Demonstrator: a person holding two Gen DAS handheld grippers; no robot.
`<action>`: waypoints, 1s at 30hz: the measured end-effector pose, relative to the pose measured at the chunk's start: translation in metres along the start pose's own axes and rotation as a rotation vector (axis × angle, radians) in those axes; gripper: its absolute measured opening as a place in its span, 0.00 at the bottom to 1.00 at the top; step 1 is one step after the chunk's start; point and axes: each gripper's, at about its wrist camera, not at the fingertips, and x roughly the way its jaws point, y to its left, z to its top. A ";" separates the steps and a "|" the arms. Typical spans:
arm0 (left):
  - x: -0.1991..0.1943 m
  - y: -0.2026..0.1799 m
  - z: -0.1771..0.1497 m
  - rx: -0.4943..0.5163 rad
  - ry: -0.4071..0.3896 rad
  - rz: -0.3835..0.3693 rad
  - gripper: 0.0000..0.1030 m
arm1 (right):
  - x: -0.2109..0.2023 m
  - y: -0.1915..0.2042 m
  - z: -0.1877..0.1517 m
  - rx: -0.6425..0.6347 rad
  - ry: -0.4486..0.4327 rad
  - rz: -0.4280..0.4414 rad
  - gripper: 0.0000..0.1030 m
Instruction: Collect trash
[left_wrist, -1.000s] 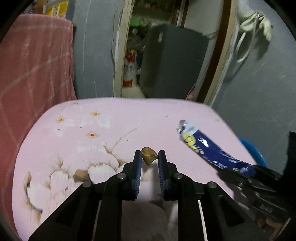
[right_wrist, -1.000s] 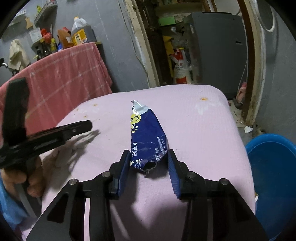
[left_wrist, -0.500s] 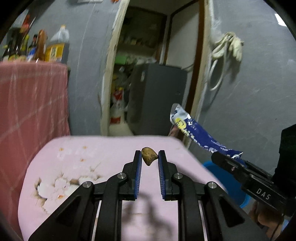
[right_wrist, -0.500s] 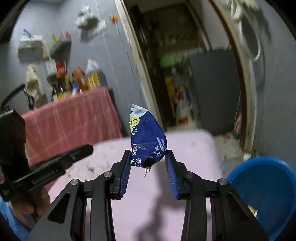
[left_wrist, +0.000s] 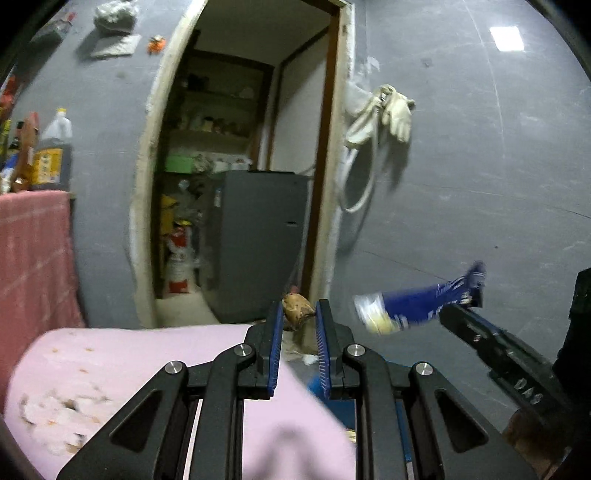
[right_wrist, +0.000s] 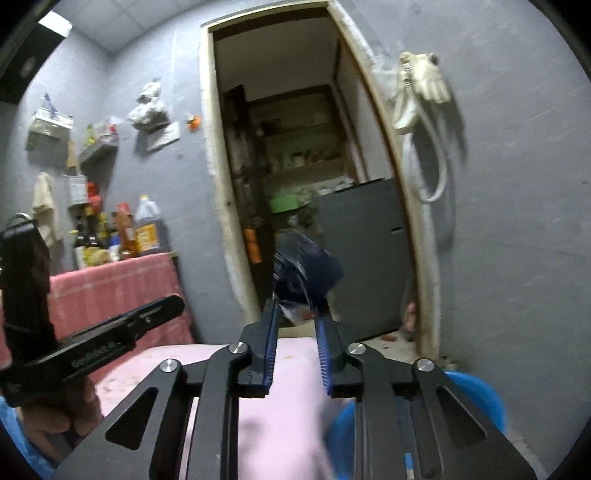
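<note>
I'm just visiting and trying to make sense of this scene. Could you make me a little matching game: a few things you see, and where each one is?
Things:
1. brown scrap
2. blue wrapper
3. white gloves
4. blue basin

Places:
A. hanging on the grey wall
B. low down beside the pink table
C. at the right tool's tips
D. pinched in the left tool

Pairs: 1-D, 2-C, 3-A, 4-B

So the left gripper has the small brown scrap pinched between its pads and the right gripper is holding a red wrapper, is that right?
Not quite: the wrapper in the right gripper is blue, not red, and its jaws are closing on it; the left wrist view shows the colour most clearly. The rest stands: the left gripper pinches the small brown scrap between its pads.
</note>
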 end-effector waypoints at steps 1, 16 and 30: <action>0.008 -0.006 -0.001 -0.004 0.010 -0.011 0.14 | 0.003 -0.008 -0.002 0.012 0.008 -0.011 0.14; 0.151 -0.067 -0.054 -0.029 0.354 -0.138 0.14 | 0.042 -0.121 -0.029 0.225 0.217 -0.139 0.35; 0.168 -0.069 -0.076 -0.030 0.403 -0.128 0.33 | 0.024 -0.134 -0.026 0.227 0.170 -0.224 0.50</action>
